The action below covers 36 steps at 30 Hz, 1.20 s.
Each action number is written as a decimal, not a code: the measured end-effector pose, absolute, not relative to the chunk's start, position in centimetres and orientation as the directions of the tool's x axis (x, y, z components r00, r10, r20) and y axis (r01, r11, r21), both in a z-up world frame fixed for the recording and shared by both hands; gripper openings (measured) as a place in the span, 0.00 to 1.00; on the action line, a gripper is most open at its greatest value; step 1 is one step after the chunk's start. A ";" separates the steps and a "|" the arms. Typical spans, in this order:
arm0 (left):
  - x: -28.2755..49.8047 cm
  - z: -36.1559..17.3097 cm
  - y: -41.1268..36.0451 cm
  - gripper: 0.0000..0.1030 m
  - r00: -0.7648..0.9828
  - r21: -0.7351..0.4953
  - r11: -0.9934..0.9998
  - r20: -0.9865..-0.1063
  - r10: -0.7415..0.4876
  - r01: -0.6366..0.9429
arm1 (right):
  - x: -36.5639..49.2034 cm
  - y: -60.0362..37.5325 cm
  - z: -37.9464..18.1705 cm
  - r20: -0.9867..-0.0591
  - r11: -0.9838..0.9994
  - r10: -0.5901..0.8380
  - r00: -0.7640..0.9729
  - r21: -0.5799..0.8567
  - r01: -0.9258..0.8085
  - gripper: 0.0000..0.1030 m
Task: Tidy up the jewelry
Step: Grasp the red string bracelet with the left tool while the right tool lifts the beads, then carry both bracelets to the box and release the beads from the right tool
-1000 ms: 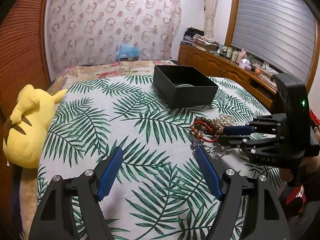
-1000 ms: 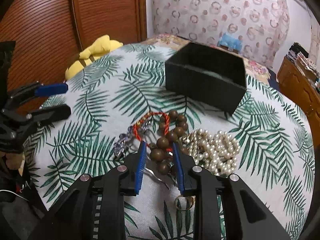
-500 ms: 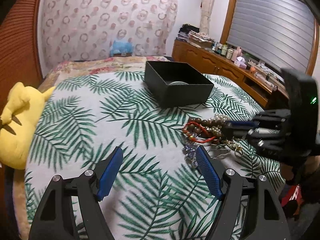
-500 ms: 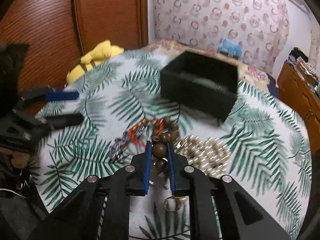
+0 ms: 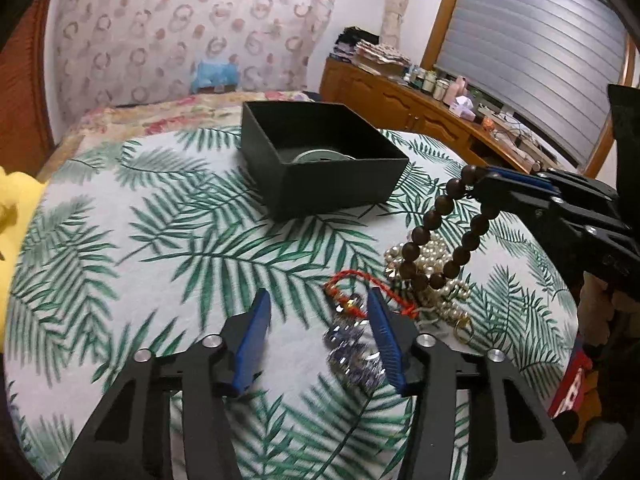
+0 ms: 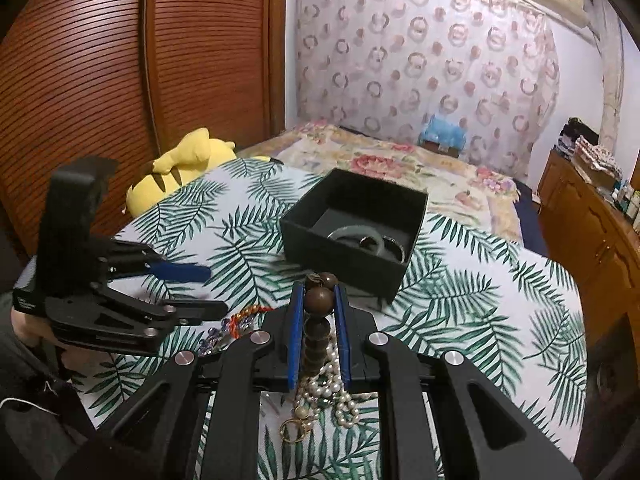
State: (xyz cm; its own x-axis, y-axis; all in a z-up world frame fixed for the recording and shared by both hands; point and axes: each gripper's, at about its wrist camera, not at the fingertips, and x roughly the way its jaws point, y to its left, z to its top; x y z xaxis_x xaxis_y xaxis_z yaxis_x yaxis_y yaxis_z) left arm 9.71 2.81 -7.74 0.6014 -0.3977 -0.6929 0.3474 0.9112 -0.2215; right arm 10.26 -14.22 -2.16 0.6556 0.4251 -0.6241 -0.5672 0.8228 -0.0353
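My right gripper (image 6: 318, 292) is shut on a brown wooden bead bracelet (image 6: 318, 302). In the left wrist view the bracelet (image 5: 436, 240) hangs from that gripper (image 5: 482, 186) above a pearl necklace (image 5: 434, 254). My left gripper (image 5: 318, 300) hovers low over the cloth and its jaws are closing. A red cord bracelet (image 5: 348, 290) and a purple crystal piece (image 5: 352, 346) lie between them by the right finger, and the pads press on neither. An open black box (image 5: 340, 184) behind the pile holds a pale green bangle (image 6: 356, 236).
A leaf-patterned cloth (image 5: 180, 248) covers the bed. A gold ring (image 5: 462, 326) lies by the pearls. A yellow plush toy (image 6: 180, 168) sits at the left edge. A wooden sideboard (image 5: 420, 108) with bottles runs along the right wall.
My right gripper closed on the wooden bead bracelet and lifted it off the pile. My left gripper moved right toward the jewelry and its jaws narrowed.
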 end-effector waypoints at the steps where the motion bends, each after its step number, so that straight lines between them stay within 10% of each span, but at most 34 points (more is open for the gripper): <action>1: 10.1 -7.9 2.7 0.42 0.592 -0.232 0.908 -0.697 -0.405 0.348 | 10.3 -14.3 -2.0 -0.621 0.823 0.425 0.659 -0.037 -0.566 0.16; 16: 11.9 -9.3 1.0 0.06 0.518 -0.308 0.883 -0.722 -0.459 0.354 | 10.2 -15.9 -2.2 -0.604 0.839 0.421 0.676 -0.024 -0.544 0.16; 36: 11.5 -2.6 0.6 0.06 0.674 -0.166 0.917 -0.633 -0.381 0.363 | 11.4 -16.4 -0.5 -0.569 0.838 0.423 0.705 -0.049 -0.543 0.16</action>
State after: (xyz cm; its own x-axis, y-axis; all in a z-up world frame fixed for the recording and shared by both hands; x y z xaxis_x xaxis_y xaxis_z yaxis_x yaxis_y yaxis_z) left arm 11.46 0.59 -2.59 0.6737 -0.3814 -0.6329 0.3628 0.9169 -0.1664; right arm 11.42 -16.35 -0.47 0.7047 0.4233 -0.5695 -0.5434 0.8380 -0.0495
